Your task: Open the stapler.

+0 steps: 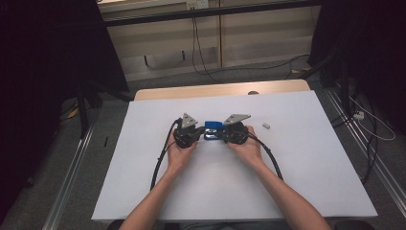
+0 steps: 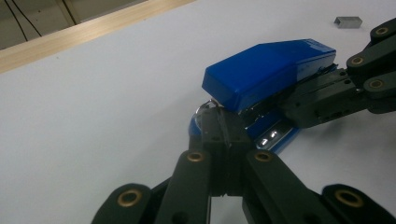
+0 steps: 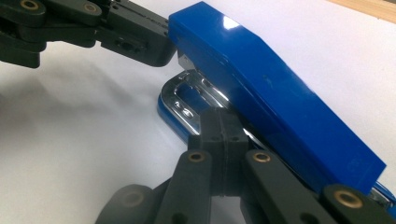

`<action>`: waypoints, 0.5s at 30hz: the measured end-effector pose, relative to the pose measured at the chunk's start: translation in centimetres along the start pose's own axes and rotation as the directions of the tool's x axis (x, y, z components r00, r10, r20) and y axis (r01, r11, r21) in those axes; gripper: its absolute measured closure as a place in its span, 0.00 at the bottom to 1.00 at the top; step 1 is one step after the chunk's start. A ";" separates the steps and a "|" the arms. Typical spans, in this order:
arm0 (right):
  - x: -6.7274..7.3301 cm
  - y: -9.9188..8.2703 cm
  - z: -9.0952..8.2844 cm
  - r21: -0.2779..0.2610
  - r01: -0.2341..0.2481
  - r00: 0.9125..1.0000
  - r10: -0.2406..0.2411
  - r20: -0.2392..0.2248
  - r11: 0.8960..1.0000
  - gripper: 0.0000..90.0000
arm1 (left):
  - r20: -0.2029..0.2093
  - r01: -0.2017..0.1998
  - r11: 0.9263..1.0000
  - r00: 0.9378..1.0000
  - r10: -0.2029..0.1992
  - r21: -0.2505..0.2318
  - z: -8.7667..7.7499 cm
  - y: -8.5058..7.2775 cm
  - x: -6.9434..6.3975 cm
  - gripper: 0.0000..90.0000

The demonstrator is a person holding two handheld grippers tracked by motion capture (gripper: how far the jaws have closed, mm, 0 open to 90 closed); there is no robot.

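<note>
Both tools, the left tool and right tool, are pressing, jaws shut tight, against the blue stapler; keep them steady while prying beneath its top.

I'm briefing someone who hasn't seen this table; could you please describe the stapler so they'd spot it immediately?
Start at the white table and look to its middle, between the person's two hands. The stapler lies there, with shut tongs at each end. It is bright glossy blue, unlike the small grey block of staples lying to its right.
</note>
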State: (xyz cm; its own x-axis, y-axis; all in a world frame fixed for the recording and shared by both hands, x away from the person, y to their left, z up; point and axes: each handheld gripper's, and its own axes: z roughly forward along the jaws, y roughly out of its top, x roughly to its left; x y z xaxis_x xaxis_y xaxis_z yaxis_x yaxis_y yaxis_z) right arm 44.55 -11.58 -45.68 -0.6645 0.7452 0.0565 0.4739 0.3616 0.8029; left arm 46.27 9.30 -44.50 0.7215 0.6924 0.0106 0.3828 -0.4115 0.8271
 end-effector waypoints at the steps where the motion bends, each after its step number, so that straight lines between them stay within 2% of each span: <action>1: 0.0 0.0 0.0 0.000 0.000 1.000 0.000 0.000 1.000 1.00 | -0.002 0.005 1.000 1.000 -0.005 0.002 0.1 0.0 0.0 1.00; 7: 0.0 0.0 0.0 -0.001 0.001 1.000 -0.001 0.001 1.000 1.00 | 0.008 0.043 0.999 0.999 -0.043 0.004 0.4 0.0 0.4 1.00; 15: 0.1 0.0 0.0 -0.001 0.004 1.000 -0.004 0.007 1.000 1.00 | 0.008 0.042 0.999 0.999 -0.042 -0.009 0.6 0.2 0.6 1.00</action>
State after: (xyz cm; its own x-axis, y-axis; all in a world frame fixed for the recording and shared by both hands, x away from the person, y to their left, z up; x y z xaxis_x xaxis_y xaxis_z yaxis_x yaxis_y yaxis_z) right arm 44.52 -11.54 -45.69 -0.6624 0.7476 0.0488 0.4703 0.3643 0.8038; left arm 47.12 9.24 -44.63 0.7092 0.7044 -0.0283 0.4076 -0.3770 0.8317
